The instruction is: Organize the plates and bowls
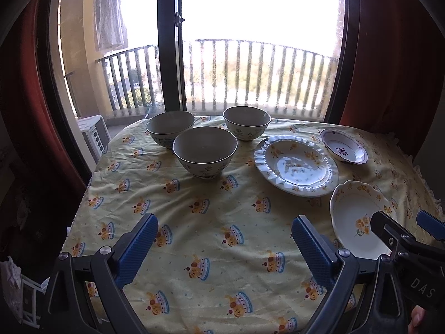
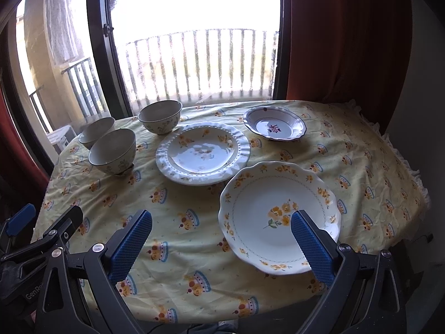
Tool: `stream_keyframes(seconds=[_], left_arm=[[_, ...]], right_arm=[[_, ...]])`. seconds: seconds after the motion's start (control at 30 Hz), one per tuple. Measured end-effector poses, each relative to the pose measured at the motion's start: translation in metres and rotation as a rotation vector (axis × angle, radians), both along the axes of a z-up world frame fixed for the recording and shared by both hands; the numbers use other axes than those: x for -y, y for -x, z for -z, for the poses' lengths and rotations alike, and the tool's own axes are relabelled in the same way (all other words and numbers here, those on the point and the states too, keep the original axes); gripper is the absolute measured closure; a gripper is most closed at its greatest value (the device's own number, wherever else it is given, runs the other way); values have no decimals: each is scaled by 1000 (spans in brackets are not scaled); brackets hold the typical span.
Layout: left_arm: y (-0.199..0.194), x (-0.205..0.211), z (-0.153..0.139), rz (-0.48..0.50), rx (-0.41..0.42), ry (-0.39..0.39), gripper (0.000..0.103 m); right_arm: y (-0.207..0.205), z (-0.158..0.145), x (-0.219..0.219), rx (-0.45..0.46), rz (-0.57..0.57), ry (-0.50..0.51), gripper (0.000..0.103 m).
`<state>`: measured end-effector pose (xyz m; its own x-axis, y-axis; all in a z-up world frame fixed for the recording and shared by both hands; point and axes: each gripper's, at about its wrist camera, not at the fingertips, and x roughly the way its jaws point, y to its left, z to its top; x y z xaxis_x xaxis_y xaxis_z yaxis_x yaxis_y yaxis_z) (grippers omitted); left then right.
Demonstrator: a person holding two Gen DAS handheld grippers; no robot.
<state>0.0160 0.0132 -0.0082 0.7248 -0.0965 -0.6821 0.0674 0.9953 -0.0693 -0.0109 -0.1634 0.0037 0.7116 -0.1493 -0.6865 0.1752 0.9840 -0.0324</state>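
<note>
Both the left gripper (image 1: 224, 243) and right gripper (image 2: 221, 240) hover with jaws spread wide, holding nothing. The right wrist view shows the whole yellow-flowered plate (image 2: 278, 220), nearer than the ruffled-rim plate (image 2: 201, 153); the left view cuts it off. Three bowls (image 1: 205, 150) stand left of the ruffled-rim plate, the blue-edged dish (image 2: 274, 123) beyond it.

Tablecloth (image 2: 194, 236): pale yellow, printed with orange-and-blue cakes. Near plate (image 2: 278, 217): white, yellow flowers. Ruffled plate (image 2: 203, 153): white, yellow blossoms. Small dish (image 2: 274, 123): white, dark-blue rim. Gripper pads (image 2: 130, 246) were blue.
</note>
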Motion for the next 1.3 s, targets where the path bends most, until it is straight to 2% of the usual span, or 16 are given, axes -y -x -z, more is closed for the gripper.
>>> stream_keyframes(seconds=[0.13, 0.47, 0.7, 0.83, 1.07, 1.3], left_arm=[[-4, -1, 2, 6, -1, -19, 6], [-19, 12, 7, 58, -28, -43, 12], [-43, 38, 13, 87, -59, -7, 15], [-56, 63, 17, 73, -74, -5, 16], [-75, 114, 25, 27, -115, -28, 19], [-96, 158, 46, -35, -205, -24, 23]], right_arm=[[-2, 2, -3, 0, 11, -35, 2], [-11, 5, -3, -48, 32, -16, 3], [-24, 7, 16, -62, 51, -6, 4], [-38, 10, 34, -69, 31, 20, 5], [-72, 19, 88, -119, -12, -20, 7], [-105, 35, 138, -166, -61, -35, 10]])
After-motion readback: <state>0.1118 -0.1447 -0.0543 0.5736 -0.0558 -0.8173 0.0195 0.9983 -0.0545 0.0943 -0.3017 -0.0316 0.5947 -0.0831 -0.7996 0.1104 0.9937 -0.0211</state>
